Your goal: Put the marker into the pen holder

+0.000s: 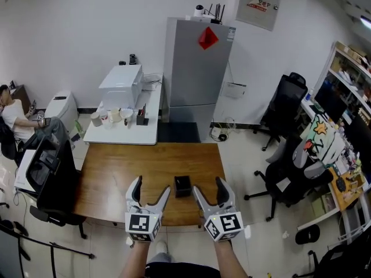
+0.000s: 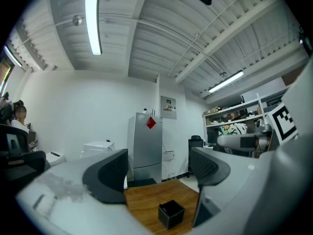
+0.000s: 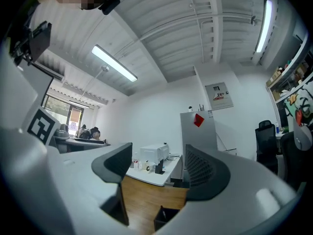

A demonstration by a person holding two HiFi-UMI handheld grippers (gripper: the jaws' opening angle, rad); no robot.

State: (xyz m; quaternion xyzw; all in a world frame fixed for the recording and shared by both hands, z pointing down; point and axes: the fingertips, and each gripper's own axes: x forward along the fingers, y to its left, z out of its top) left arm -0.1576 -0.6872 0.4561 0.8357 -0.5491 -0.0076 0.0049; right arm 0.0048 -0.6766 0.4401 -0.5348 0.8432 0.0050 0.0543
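Sight of the marker is not certain: only a thin pale streak is seen inside the pen holder in the right gripper view, and it cannot be told whether this is it. The pen holder, a small black open box, stands upright on the wooden table, near the front edge. It is placed between the tips of the two tongs and is touched by neither.

The left gripper is held released, its jaws apart with nothing between them. The right gripper is also spread wide and grasps nothing.

A black office chair is pushed against the left side of the wooden table. Behind the table a white table is set against the wall, and a white machine and some cups are kept on it. Beside it a grey refrigerator is seen, with a red diamond sticker on its door. A grey panel box is fixed on the white wall above. At the right, dark chairs and crowded shelves are found. At the far left a person is seated.
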